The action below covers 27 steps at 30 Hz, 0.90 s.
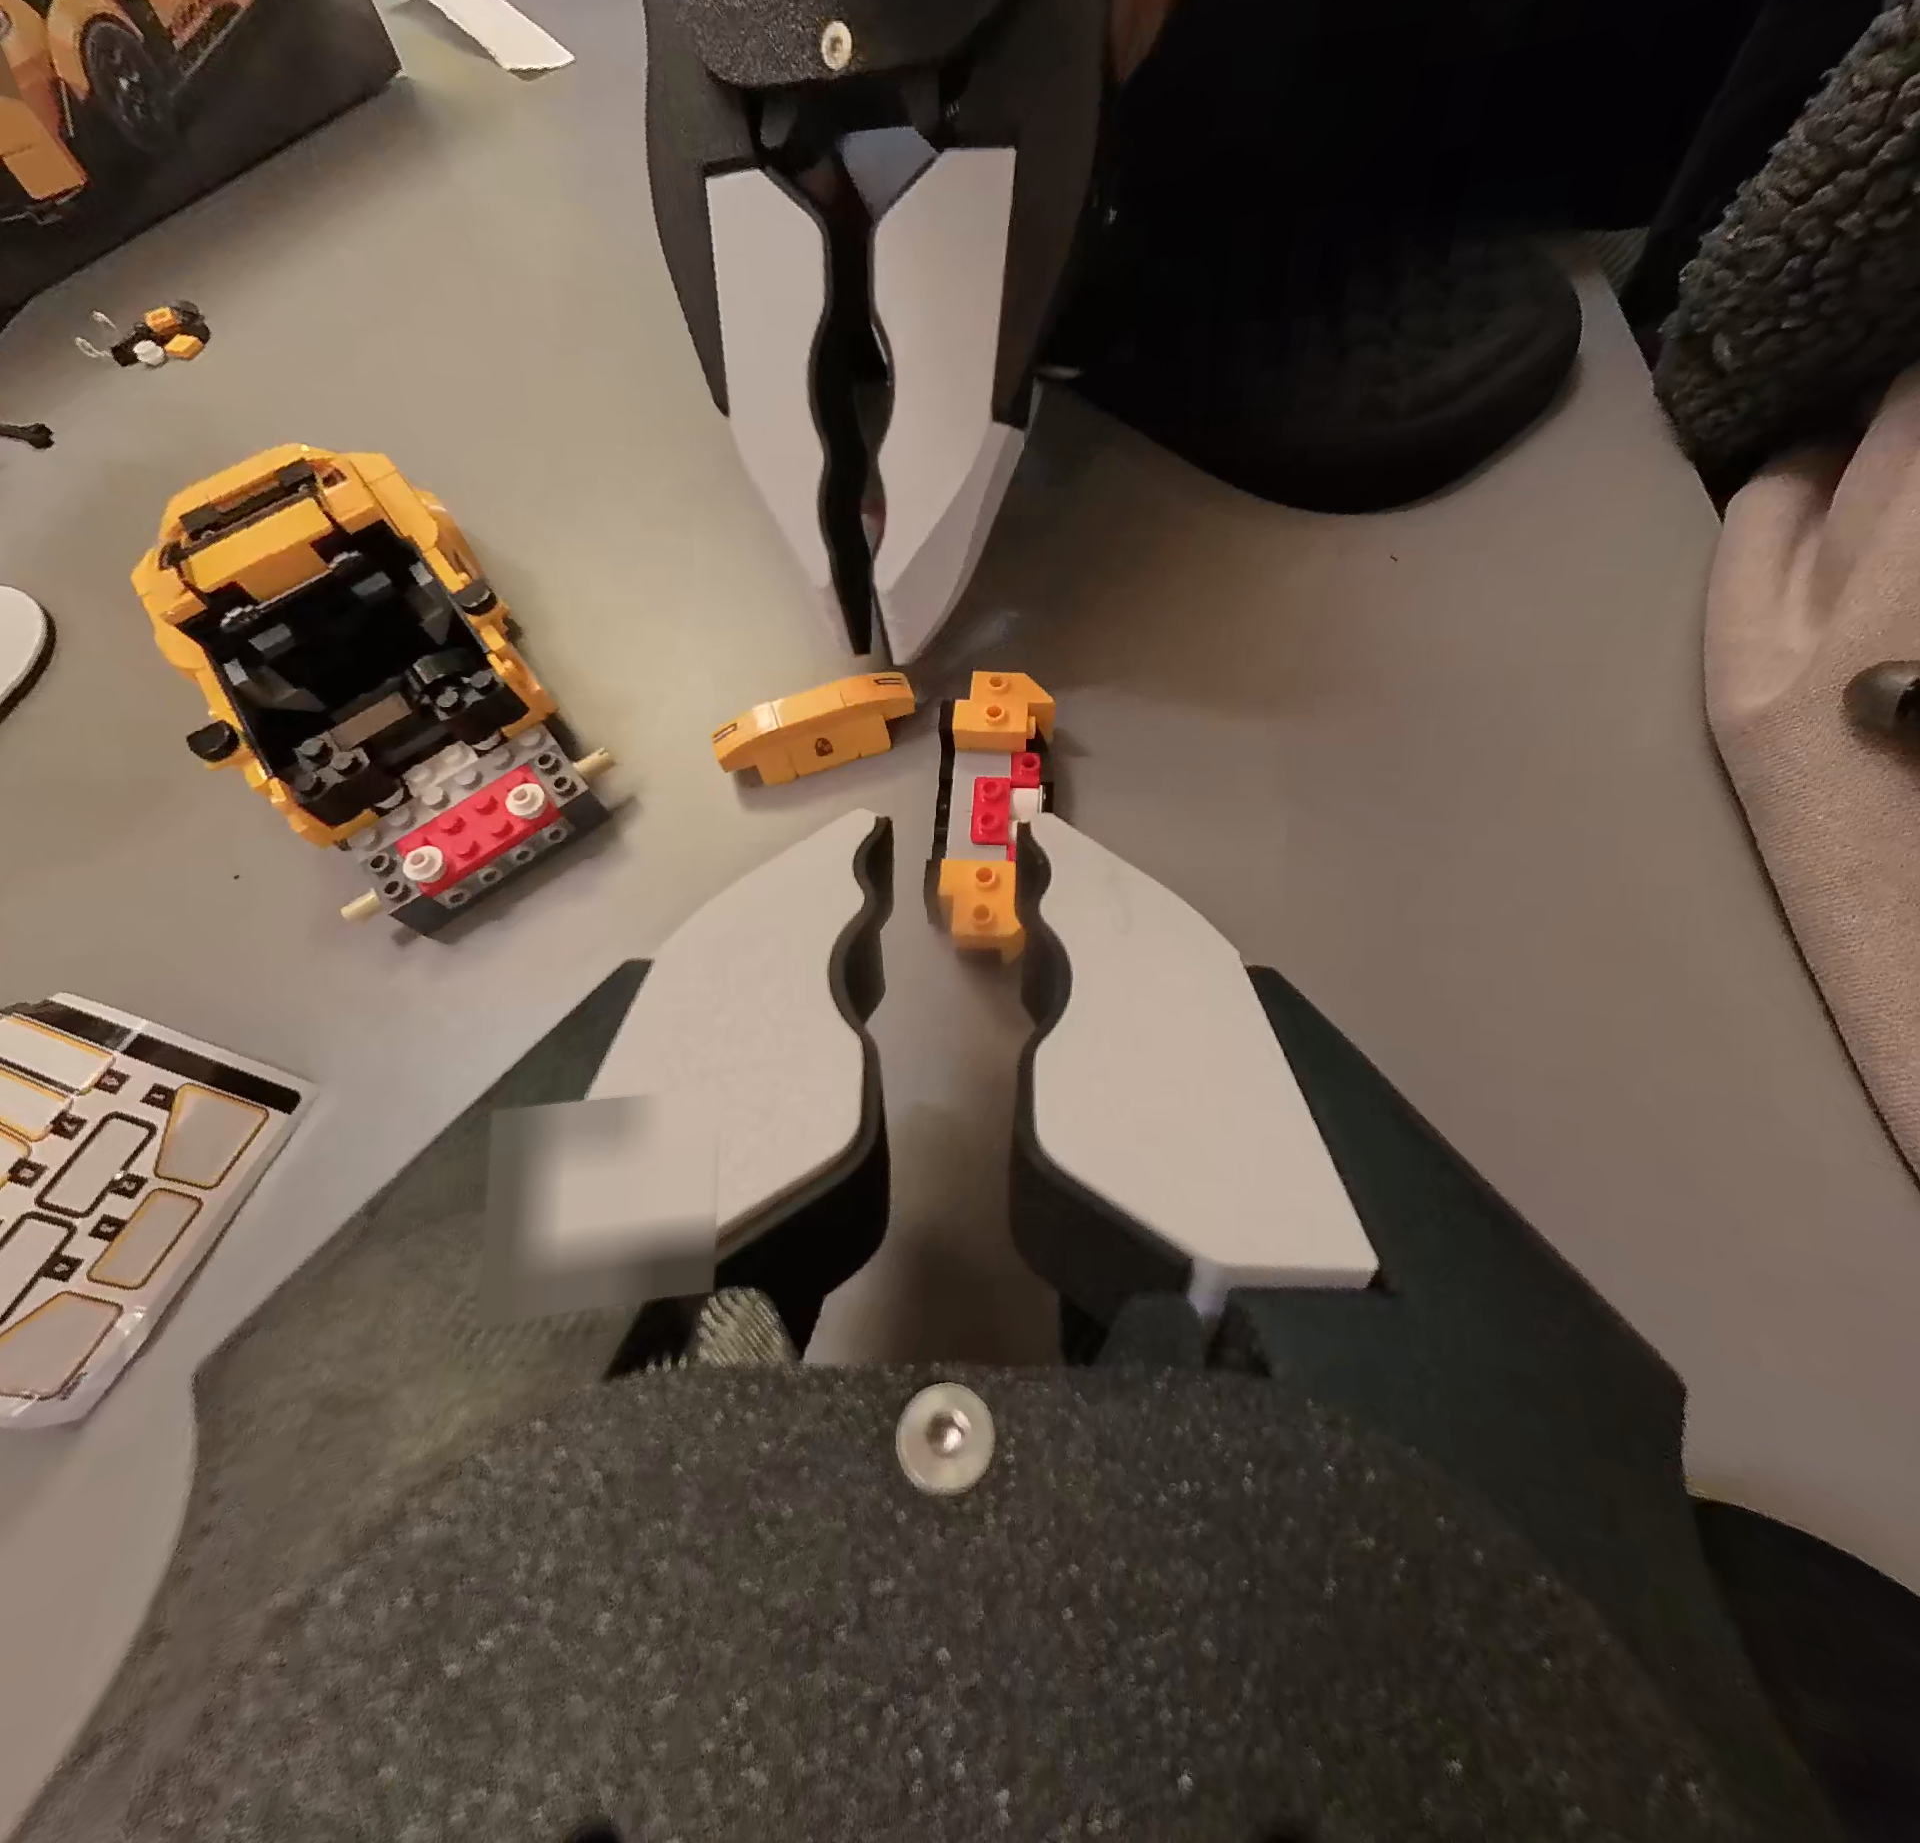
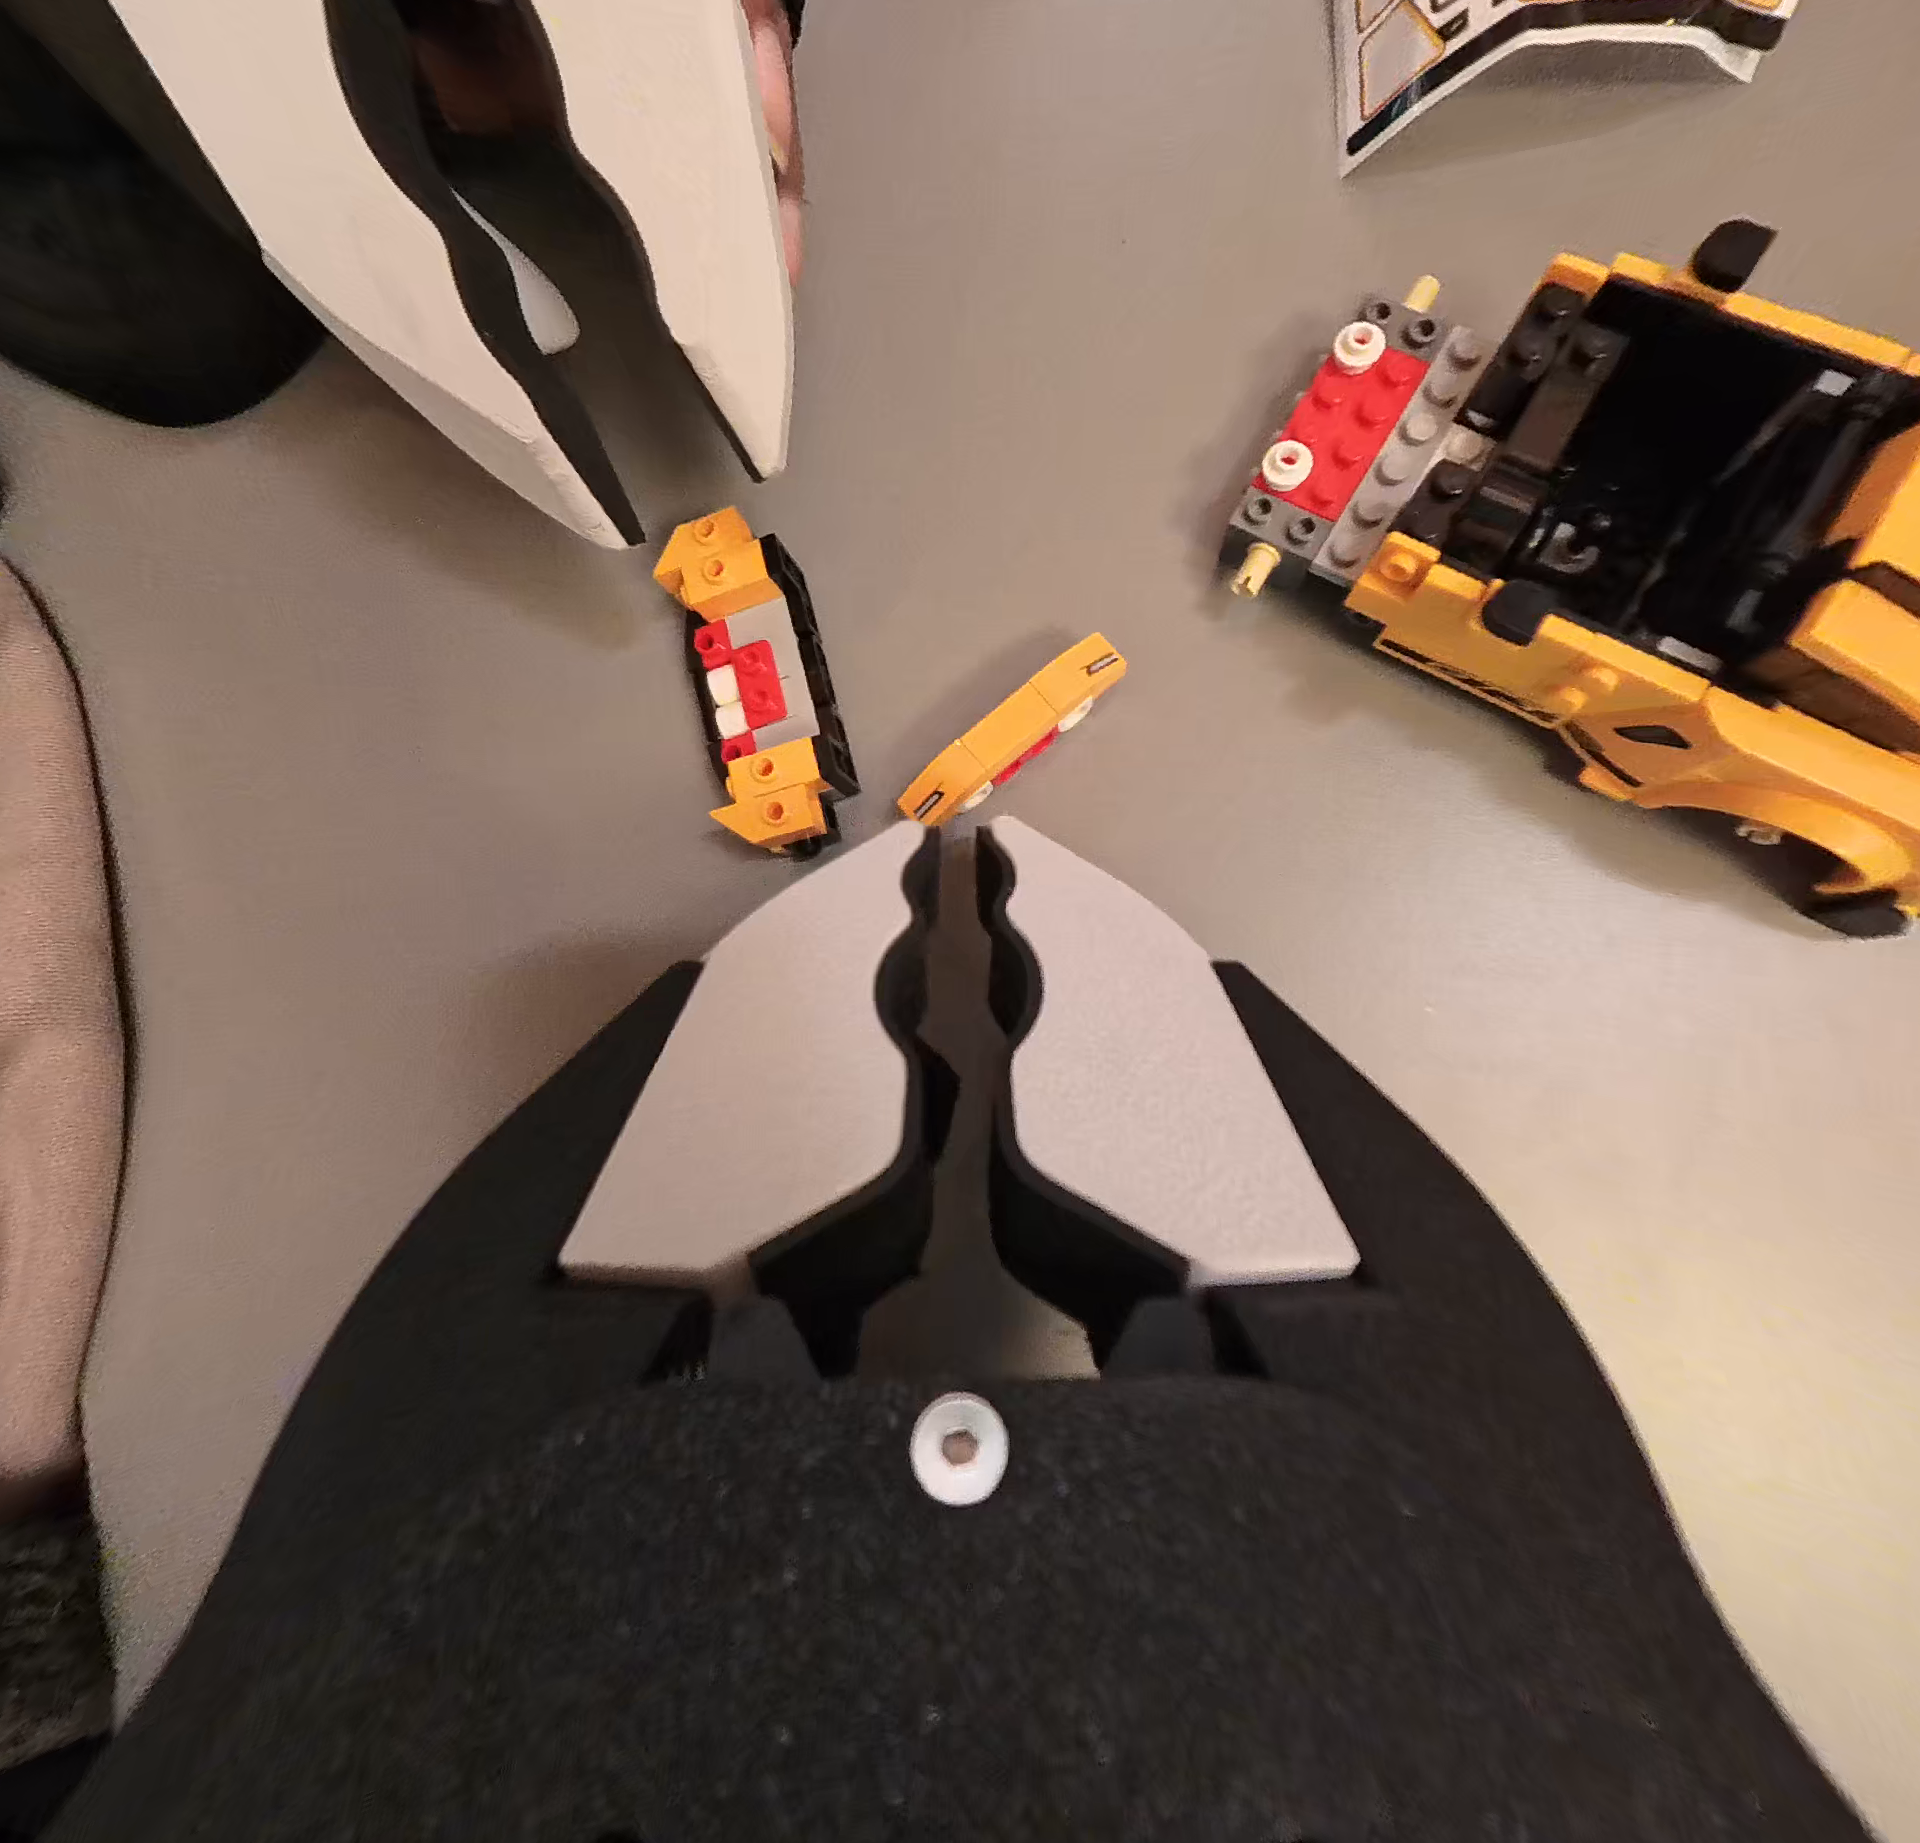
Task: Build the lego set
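Note:
A partly built orange and black lego car (image 1: 353, 681) stands on the grey table (image 1: 1299, 754), its red and grey chassis end bare; it also shows in the right wrist view (image 2: 1610, 567). A small orange, red, grey and black sub-assembly (image 1: 992, 806) (image 2: 764, 681) lies mid-table. My left gripper (image 1: 951, 832) is open, with the sub-assembly's near end between its fingertips, close to the right finger. A curved orange piece (image 1: 816, 723) (image 2: 1013, 728) lies beside it. My right gripper (image 2: 958, 832) is shut and empty, its tips just short of the curved piece.
The lego box (image 1: 104, 79) stands at the back left, with a small pile of loose pieces (image 1: 156, 333) near it. A sticker sheet (image 1: 104, 1201) (image 2: 1558, 17) lies near the car. A black rounded base (image 1: 1351, 391) and a person's clothing (image 1: 1818, 754) are at the right. Some 7 cm of space lies between my two pairs of fingers.

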Each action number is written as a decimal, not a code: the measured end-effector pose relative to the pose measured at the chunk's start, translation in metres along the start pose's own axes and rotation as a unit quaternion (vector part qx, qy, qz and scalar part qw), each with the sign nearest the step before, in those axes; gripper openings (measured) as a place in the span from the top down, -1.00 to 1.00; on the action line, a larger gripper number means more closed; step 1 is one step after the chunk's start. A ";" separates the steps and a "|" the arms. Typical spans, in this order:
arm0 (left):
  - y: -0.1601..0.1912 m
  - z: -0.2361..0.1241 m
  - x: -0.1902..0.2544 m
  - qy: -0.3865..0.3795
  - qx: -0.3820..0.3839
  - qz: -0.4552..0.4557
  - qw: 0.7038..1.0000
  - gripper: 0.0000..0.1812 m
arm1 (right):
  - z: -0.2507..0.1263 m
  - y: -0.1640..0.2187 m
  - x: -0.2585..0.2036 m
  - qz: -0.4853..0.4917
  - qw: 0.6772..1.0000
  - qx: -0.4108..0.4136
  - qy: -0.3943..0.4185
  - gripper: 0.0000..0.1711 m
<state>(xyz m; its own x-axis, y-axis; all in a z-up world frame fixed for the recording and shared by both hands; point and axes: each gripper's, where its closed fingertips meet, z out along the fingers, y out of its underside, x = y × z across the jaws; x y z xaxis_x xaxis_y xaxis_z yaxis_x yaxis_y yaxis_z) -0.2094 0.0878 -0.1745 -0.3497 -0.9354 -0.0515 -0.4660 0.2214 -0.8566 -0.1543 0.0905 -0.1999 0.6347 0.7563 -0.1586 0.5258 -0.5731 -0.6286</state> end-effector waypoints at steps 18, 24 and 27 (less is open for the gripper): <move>-0.002 -0.003 -0.013 -0.034 0.012 -0.007 0.999 0.79 | -0.010 -0.013 0.029 -0.124 0.987 0.082 0.055 0.87; -0.002 -0.005 -0.017 -0.040 0.016 -0.017 0.999 0.79 | -0.006 -0.018 0.020 -0.266 0.964 0.025 0.012 0.70; -0.001 -0.005 -0.018 -0.042 0.015 -0.021 0.999 0.79 | -0.001 -0.026 0.021 -0.337 0.941 -0.023 -0.004 0.61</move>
<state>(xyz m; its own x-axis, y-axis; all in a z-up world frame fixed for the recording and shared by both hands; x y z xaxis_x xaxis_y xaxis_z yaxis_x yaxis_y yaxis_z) -0.2068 0.1061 -0.1704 -0.2612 -0.9636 -0.0566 -0.4545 0.1746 -0.8735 -0.1539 0.1211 -0.1860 0.1443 0.9549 0.2596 0.8314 0.0253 -0.5551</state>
